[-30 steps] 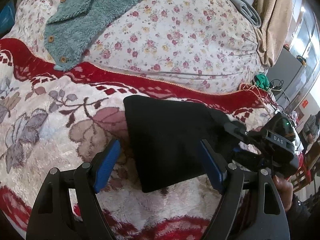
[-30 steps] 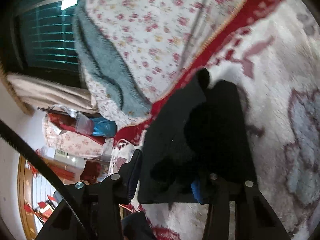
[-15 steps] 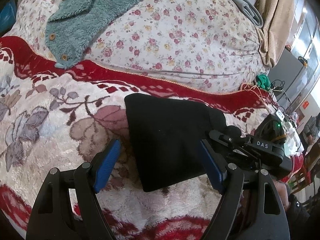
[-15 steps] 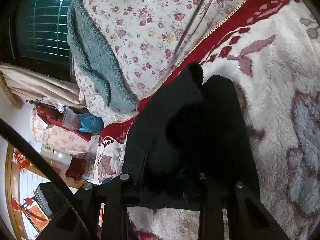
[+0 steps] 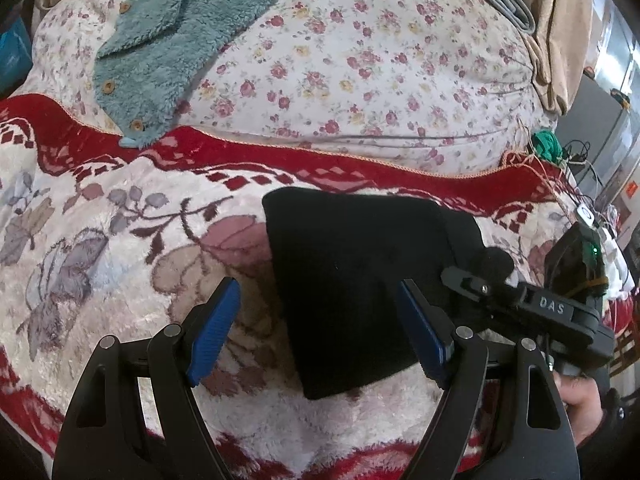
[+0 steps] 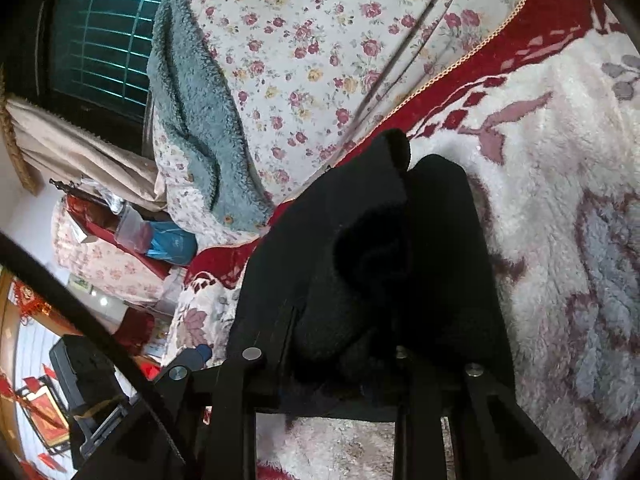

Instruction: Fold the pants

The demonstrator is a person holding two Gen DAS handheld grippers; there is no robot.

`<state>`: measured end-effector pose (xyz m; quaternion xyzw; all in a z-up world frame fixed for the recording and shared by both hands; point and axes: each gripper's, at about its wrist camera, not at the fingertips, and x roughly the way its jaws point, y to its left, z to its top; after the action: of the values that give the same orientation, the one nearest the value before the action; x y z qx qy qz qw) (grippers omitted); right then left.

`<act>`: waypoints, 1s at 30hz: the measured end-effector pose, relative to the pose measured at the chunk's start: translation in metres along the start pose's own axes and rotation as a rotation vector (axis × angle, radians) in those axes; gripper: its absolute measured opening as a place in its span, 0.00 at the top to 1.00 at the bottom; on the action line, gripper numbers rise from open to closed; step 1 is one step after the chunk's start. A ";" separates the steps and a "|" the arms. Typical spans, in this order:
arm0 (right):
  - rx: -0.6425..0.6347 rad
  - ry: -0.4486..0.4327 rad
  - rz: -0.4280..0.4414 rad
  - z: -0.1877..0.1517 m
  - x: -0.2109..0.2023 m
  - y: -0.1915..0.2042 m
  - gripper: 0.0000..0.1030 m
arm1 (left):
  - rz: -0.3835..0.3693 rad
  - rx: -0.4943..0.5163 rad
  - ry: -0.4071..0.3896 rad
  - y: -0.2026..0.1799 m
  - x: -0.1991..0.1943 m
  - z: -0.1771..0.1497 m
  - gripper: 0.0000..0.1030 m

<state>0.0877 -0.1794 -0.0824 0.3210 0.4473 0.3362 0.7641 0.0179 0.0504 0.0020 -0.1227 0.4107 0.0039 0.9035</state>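
Black pants point(image 5: 352, 264), folded to a compact rectangle, lie on a plush white and red flowered blanket point(image 5: 120, 248). My left gripper point(image 5: 318, 286) hovers open just above them, one blue pad point(image 5: 216, 320) over the blanket and the other over the cloth, touching nothing. At the pants' right edge, my right gripper point(image 5: 472, 280) has a hump of black fabric on its fingers. In the right wrist view the pants point(image 6: 440, 240) bunch up between the right gripper's point(image 6: 344, 320) closing jaws, hiding its pads.
Behind the blanket rises a rose-print quilt point(image 5: 360, 60) with a teal fleece garment point(image 5: 180, 24) draped on it. A person's hand point(image 5: 580, 404) holds the right gripper at the lower right. Cables and small items point(image 5: 560, 152) lie at the bed's far right edge.
The right gripper has come in and down onto the pants' right edge, and its jaws have narrowed around a growing bunch of fabric. The left gripper has hardly moved.
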 end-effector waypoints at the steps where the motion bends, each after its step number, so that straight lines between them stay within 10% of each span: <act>1: -0.012 0.016 -0.008 0.002 0.000 0.002 0.78 | 0.009 -0.005 -0.010 0.000 0.000 0.001 0.22; 16: -0.221 0.070 -0.190 0.001 0.002 0.036 0.79 | -0.047 -0.063 -0.057 0.013 -0.026 0.009 0.22; 20: -0.288 0.132 -0.275 0.006 0.007 0.054 0.79 | -0.001 -0.070 -0.208 0.028 -0.062 0.004 0.22; 23: -0.396 0.195 -0.386 0.012 0.016 0.076 0.81 | -0.102 -0.196 -0.164 0.052 -0.053 -0.003 0.22; 30: -0.702 0.100 -0.628 0.104 -0.070 0.197 0.85 | -0.094 -0.310 -0.129 0.069 -0.040 -0.004 0.22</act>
<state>0.1104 -0.1428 0.1473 -0.1242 0.4184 0.2349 0.8685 -0.0193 0.1197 0.0142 -0.2792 0.3403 0.0326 0.8973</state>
